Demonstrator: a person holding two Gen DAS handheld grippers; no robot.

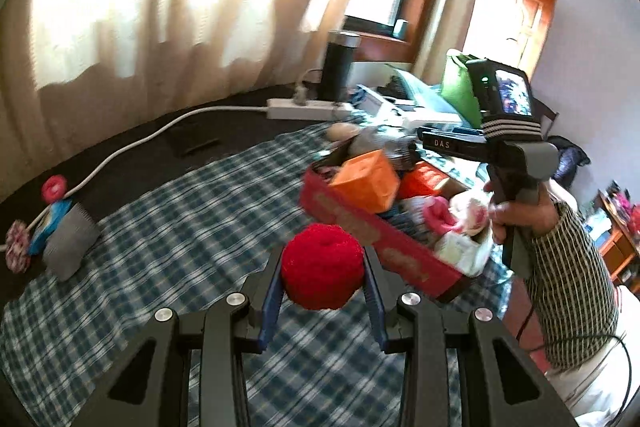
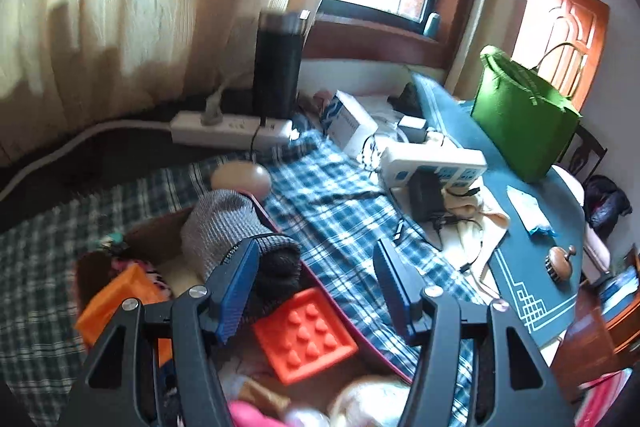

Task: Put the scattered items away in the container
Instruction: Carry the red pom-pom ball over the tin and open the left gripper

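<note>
Checked cloth (image 1: 168, 227) fills the left wrist view, where the left gripper (image 1: 322, 269) clamps a soft, light red yarn ball (image 1: 322, 267) across its middle, short of the red box (image 1: 384, 247). Right wrist view: right gripper (image 2: 316, 287) gapes empty over the box's contents.

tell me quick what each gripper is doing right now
Left gripper: closed on the red yarn ball.
Right gripper: open, holding nothing, above the red box.
</note>
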